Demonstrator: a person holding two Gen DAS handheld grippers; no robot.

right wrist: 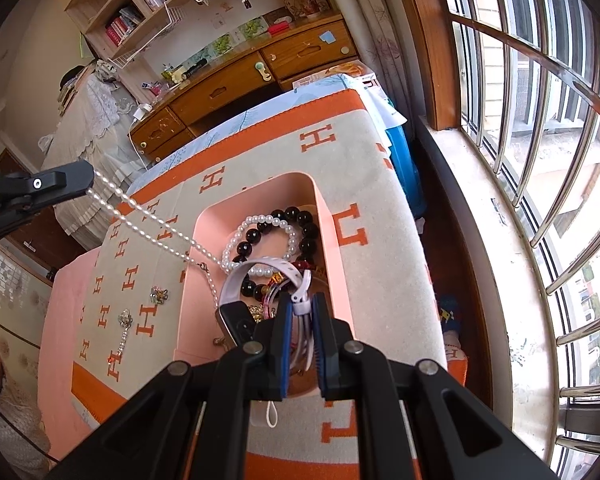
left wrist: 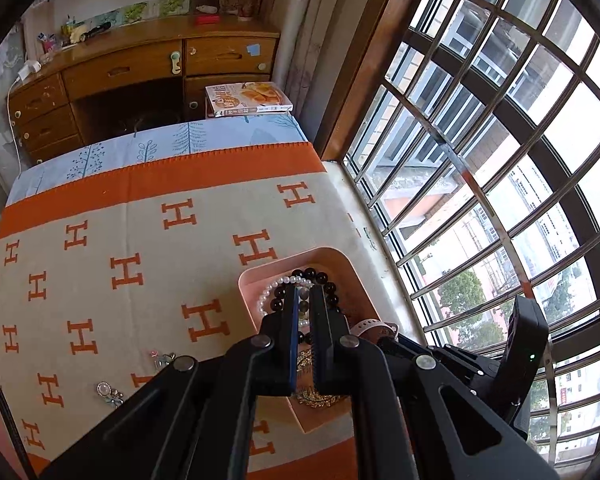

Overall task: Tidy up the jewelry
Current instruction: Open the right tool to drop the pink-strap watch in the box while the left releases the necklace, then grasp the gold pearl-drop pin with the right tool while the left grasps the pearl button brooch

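The pink tray [right wrist: 332, 216] is crowded with bracelets [right wrist: 276, 236]; a taut pearl strand [right wrist: 148, 216] crosses its left side. The blanket [left wrist: 120, 208] beyond lies open.

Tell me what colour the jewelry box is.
Pink; the box shows best in the right wrist view.

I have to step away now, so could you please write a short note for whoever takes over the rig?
Left gripper: shut on the pearl necklace, whose lower end trails into the pink tray.
Right gripper: shut on the white watch strap, over the tray.
In the tray: pearl bracelet, black bead bracelet, gold pieces.
Still on the blanket: flower brooch, dangling crystal piece.
Left: lower necklace and watch in, then collect both loose pieces.
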